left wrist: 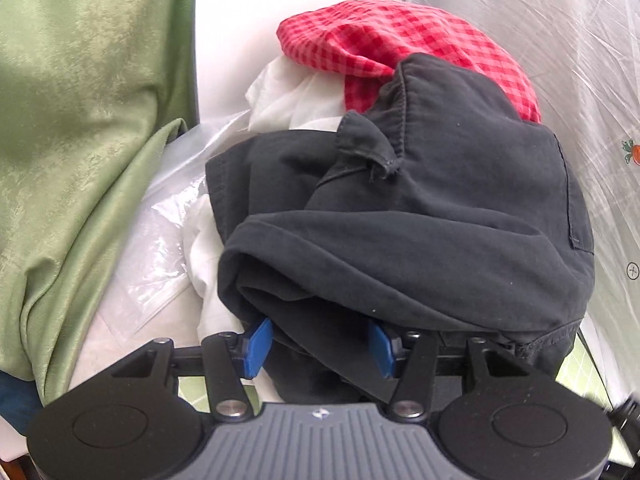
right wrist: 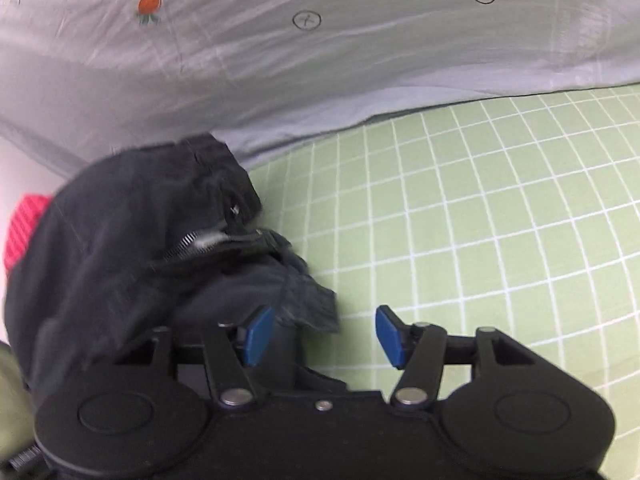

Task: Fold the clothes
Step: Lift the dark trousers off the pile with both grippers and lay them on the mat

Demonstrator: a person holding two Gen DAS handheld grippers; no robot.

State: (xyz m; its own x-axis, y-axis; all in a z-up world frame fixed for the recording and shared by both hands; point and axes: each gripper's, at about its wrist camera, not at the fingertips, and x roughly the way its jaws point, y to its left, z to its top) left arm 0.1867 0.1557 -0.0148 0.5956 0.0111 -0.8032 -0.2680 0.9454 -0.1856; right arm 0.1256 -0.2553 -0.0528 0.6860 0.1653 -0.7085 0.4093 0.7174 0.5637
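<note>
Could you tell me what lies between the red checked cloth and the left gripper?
The black garment fills that stretch, from under the red checked cloth to between the left gripper's open blue pads; the left wrist view shows it.

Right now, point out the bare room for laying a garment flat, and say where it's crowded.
Free: the green checked sheet, bordered by the grey carrot-print cover behind and the black garment to its left. Crowded: the heap of black garment, red gingham cloth and white fabric, hemmed by the green curtain.
</note>
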